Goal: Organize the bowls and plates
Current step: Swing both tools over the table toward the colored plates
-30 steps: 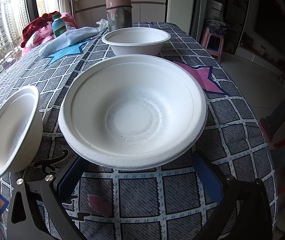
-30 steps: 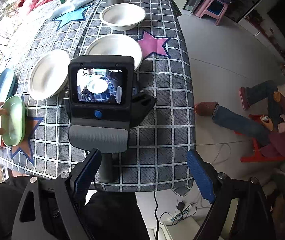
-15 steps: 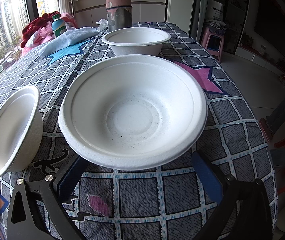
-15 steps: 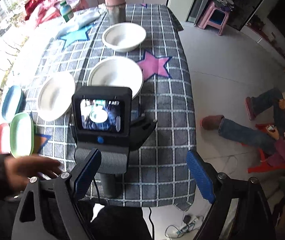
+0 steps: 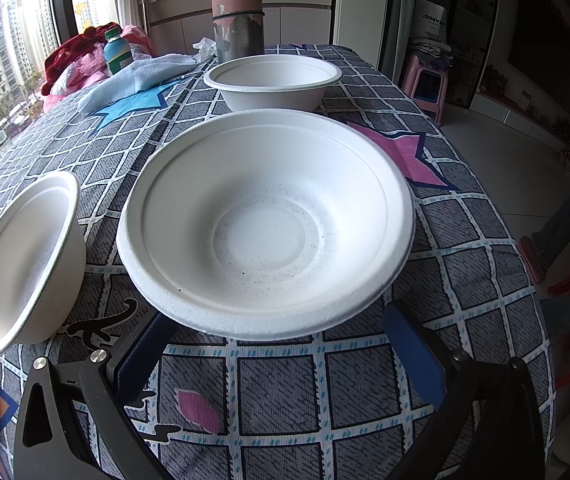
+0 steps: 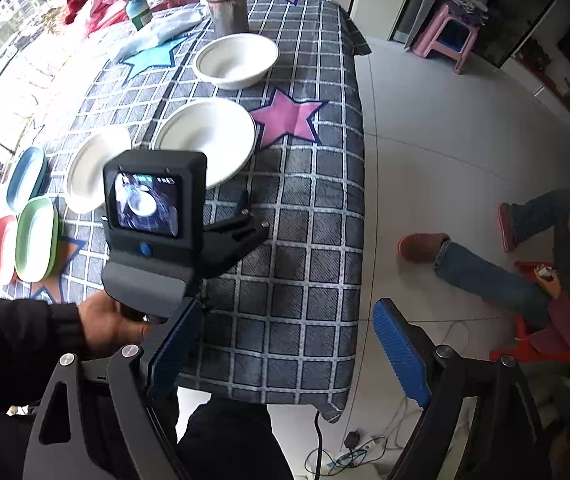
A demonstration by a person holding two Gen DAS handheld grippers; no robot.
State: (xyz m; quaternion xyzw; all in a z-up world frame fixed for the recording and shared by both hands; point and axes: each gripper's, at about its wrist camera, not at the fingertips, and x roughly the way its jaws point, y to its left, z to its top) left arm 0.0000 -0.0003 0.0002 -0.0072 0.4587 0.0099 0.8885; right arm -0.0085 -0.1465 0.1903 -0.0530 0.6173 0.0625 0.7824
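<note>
1. Our left gripper [image 5: 277, 364] stands apart and empty, its jaws flanking the near rim of the wide white bowl [image 5: 265, 224] at frame centre; we close squarely on that rim.
2. Our right gripper [image 6: 285, 348], also apart and empty, hangs off the table edge [image 6: 325, 396], lower centre; we keep it clear.

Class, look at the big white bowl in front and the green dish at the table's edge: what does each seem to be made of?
White bowl: probably moulded pulp or foam, matte, grainy rim, dark specks inside. Green dish: likely plastic, smooth with a slight sheen, uniform colour; ceramic cannot be ruled out.
</note>
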